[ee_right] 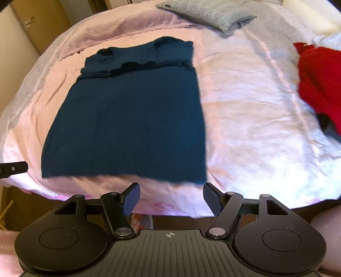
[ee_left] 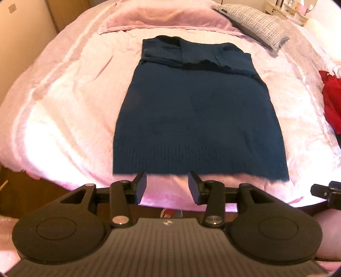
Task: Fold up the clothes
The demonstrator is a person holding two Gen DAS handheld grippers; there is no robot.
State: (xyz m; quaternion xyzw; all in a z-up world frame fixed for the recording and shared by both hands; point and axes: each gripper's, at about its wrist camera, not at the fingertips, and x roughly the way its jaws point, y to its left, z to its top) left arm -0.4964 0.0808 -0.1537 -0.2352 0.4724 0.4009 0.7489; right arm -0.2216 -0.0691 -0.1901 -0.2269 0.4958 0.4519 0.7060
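No legible text or labels anywhere.

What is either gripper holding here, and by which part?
Nothing. The left gripper and right gripper are both open, just short of the hem of the blue sweater, which lies flat on the bed.

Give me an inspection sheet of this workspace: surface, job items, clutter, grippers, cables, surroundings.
Surface: bed with pink blanket, lying mostly smooth.
Job's things: dark teal sweater lies flat, sleeves folded in across the upper part, ribbed hem toward the grippers.
Clutter: red garment bunched at the right edge; grey folded item at the far side.
Grippers: left gripper open, empty, just short of the hem; right gripper open, empty, near the hem's right corner.
Cables: nothing seen.
Surroundings: wooden door at far left; shelf with small items at far right, blurred.
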